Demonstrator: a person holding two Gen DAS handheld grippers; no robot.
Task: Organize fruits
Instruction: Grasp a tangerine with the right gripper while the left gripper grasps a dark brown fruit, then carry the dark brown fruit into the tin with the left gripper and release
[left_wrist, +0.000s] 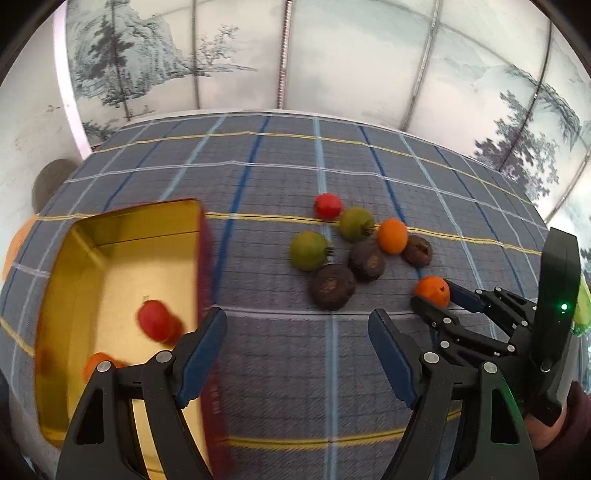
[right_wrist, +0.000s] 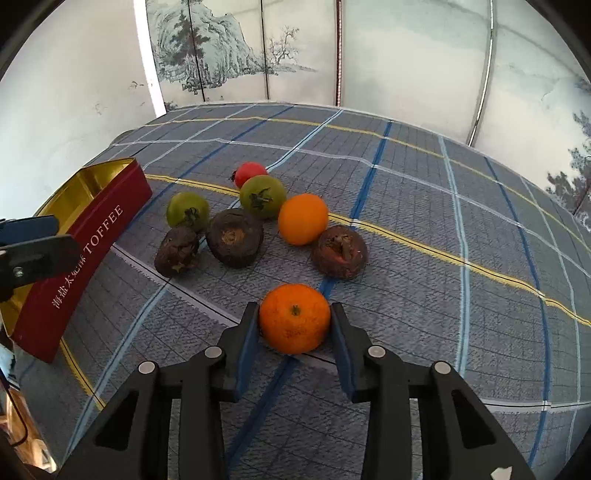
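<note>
A blue-grey plaid cloth (right_wrist: 424, 221) covers the surface, backed by folding screens painted with misty pines (right_wrist: 221, 55). The right gripper (right_wrist: 294, 325) has its jaws clamped on a tangerine (right_wrist: 294, 318) resting on the cloth. The left gripper (left_wrist: 297, 347) hangs with jaws apart beside the gold-lined toffee tin (left_wrist: 122, 236), where a red fruit (left_wrist: 157, 319) lies.

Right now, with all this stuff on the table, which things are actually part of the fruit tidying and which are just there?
Part of the job:
- orange between the right gripper fingers
- loose fruit: second orange, two green tomatoes, red tomato, three dark fruits
- toffee tin, red fruit already inside
- left gripper, open

Just there:
- plaid tablecloth
- painted screen
</note>
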